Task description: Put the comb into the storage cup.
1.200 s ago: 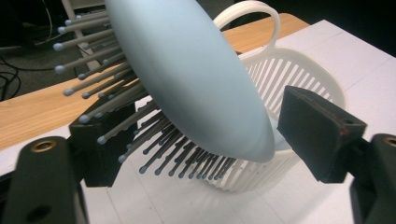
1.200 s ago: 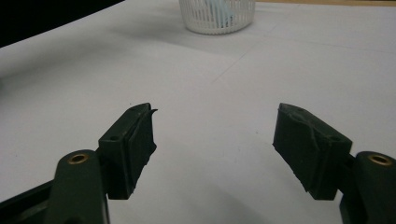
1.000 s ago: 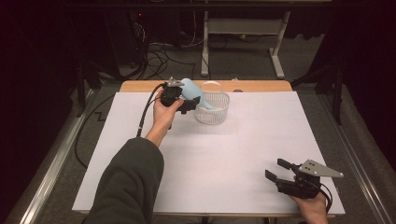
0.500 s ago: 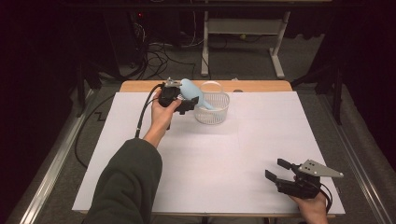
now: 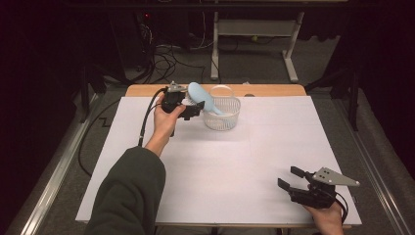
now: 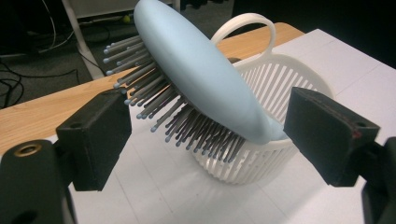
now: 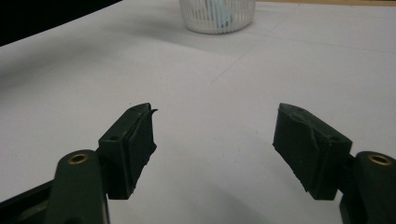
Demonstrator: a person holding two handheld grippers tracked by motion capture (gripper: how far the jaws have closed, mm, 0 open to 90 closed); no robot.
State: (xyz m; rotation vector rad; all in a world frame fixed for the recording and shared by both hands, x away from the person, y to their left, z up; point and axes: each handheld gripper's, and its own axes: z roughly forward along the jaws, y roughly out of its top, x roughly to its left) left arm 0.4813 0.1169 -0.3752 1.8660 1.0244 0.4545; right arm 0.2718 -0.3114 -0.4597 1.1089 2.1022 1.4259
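1. Right gripper (image 5: 295, 182) sits nearest, low over the white table cover (image 5: 244, 186), jaws spread wide, nothing in them.
2. Left gripper (image 5: 188, 108) further out, jaws apart either side of a pale blue hairbrush (image 6: 196, 70), not pinching it as far as I can tell.
3. Brush leans handle-down in the white slatted basket (image 5: 222, 117). Looks light, hard, kinda slick plastic; I'd grab the narrow handle neck, not the bristles.

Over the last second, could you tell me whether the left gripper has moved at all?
No: the left gripper sits at the same spot beside the white basket.
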